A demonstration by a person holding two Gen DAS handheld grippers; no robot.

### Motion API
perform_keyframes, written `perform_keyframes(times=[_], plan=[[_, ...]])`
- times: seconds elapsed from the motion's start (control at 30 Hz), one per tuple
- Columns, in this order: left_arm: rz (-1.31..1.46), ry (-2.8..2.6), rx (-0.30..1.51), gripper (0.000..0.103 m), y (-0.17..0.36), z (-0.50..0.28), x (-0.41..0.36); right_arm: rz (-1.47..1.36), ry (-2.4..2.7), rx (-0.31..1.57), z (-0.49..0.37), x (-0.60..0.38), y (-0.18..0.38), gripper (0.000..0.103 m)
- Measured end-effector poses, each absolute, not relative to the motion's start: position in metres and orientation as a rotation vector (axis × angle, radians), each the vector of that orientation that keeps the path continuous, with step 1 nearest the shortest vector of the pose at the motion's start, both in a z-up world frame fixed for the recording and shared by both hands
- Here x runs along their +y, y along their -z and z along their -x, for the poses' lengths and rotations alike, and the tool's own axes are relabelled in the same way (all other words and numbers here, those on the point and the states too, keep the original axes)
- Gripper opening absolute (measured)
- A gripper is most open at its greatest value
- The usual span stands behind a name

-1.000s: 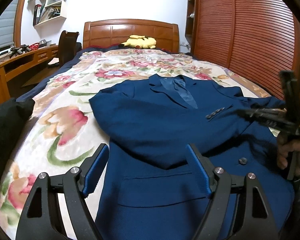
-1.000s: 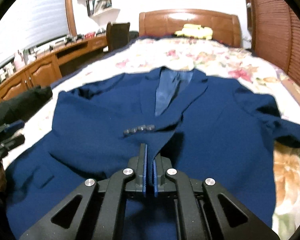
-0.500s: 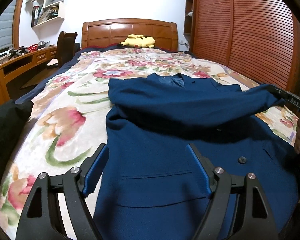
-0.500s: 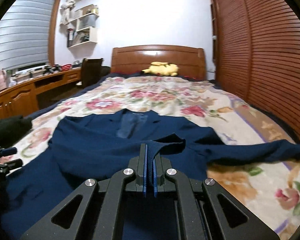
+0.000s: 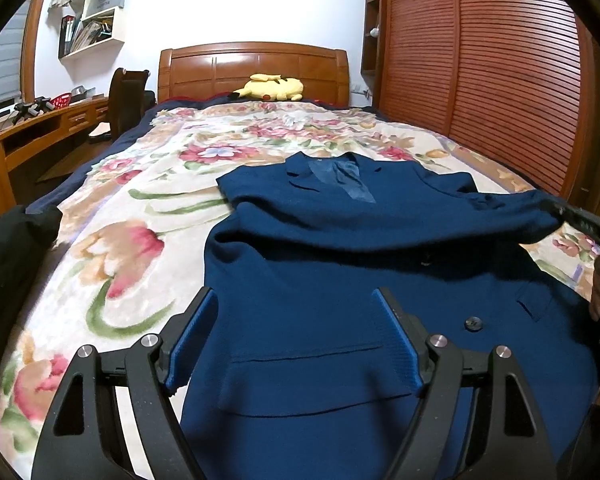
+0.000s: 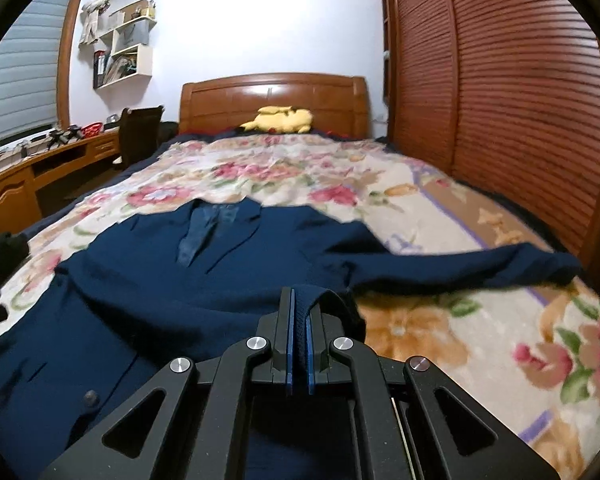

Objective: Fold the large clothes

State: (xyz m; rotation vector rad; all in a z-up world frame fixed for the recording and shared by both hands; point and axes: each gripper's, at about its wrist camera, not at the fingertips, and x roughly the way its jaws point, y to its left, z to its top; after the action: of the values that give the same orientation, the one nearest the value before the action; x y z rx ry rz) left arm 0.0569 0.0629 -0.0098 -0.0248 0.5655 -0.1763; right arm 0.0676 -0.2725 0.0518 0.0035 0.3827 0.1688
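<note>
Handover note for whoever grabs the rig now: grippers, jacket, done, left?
Left gripper: open, holding nothing, over the jacket hem.
Right gripper: shut on the end of a sleeve that is stretched across the chest.
Jacket lies face up on the bed, collar toward the headboard; other sleeve spread out to the side.
Done: nothing folded yet.
Left: lay both sleeves in, then fold the body.

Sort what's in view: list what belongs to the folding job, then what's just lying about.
Job: blue jacket; its sleeve, pinched in the right tongs; left tongs, open above the hem.

Lying about: yellow plush toy; chair; wall shelves.
</note>
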Motion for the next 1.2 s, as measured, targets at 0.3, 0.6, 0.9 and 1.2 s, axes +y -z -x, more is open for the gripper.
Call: perform_keyframes(times=[0.3,0.6,0.9,1.2], plan=[[0.040,0.194,0.552,0.079,0.005,-0.055,0.060,0.092,-0.202,0.421,-0.031,-0.272,-0.048,0.004],[0.036,0.213,0.503,0.079,-0.007,-0.051,0.049,0.128,-0.171,0.473,-0.021,-0.290,-0.061,0.011],[0.018,0.250,0.471,0.079,-0.015,-0.054,0.025,0.143,-0.152,0.474,-0.028,-0.310,-0.074,0.057],[-0.024,0.260,0.456,0.079,-0.016,-0.054,0.005,0.139,-0.112,0.504,-0.058,-0.343,-0.067,0.057]])
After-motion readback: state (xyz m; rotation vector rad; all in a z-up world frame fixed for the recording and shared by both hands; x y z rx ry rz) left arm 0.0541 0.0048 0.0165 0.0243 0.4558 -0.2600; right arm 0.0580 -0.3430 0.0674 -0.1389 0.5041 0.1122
